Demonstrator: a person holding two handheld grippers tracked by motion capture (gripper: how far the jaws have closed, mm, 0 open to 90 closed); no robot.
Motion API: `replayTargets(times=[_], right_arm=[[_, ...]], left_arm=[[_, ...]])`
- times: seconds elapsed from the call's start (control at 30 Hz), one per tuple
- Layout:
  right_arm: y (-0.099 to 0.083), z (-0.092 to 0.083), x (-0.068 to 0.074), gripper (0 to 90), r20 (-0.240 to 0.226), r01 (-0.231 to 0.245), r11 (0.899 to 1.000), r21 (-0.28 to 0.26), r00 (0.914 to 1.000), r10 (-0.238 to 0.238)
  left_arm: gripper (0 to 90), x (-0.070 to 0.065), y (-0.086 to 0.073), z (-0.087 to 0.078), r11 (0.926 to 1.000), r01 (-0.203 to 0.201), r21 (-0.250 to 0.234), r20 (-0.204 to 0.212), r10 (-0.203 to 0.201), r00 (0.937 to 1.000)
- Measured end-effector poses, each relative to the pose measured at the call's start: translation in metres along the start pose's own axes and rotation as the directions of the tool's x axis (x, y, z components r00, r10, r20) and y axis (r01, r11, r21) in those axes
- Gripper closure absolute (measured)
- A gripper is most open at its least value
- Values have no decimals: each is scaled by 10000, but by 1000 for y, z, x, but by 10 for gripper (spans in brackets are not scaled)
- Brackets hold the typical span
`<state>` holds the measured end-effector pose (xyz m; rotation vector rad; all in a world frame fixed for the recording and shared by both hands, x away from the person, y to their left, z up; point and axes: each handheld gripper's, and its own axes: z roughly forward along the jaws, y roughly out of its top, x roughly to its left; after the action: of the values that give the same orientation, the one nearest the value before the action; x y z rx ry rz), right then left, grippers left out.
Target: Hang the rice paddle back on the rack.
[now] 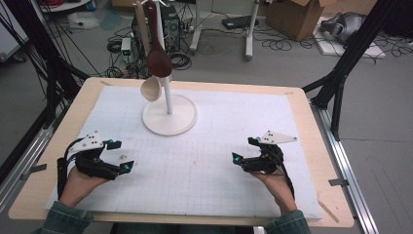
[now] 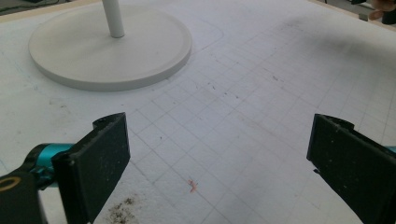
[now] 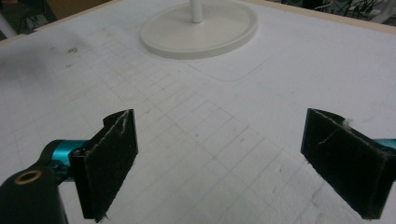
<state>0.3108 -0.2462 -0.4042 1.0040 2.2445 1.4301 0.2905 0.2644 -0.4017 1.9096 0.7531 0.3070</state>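
A white stand (image 1: 169, 115) with a round base and thin pole stands at the back middle of the white gridded mat (image 1: 214, 146). A dark brown spoon (image 1: 158, 57) and a cream spoon (image 1: 151, 88) hang from its top. My left gripper (image 1: 117, 157) rests low at the mat's front left, open, with nothing between its jaws. My right gripper (image 1: 243, 152) rests at the front right, also open and empty. The stand's base (image 2: 112, 46) lies ahead of the left gripper (image 2: 219, 158). From the right gripper (image 3: 219, 158) the same base (image 3: 201, 29) is farther off.
The mat covers a wooden table (image 1: 311, 126) with bare edges all around. A black frame post (image 1: 341, 73) rises at the back right. Cables, a cardboard box (image 1: 297, 17) and equipment lie on the floor behind. A dark smudge (image 2: 122, 210) marks the mat near the left gripper.
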Motion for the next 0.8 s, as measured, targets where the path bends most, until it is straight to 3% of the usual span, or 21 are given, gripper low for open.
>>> replayTargets(times=[0.8], right_arm=[[-42, -27, 5, 104, 613, -438, 9990, -115, 9971, 444]], left_arm=[[64, 0, -12, 7, 9995, -38, 314, -286, 47, 9996]])
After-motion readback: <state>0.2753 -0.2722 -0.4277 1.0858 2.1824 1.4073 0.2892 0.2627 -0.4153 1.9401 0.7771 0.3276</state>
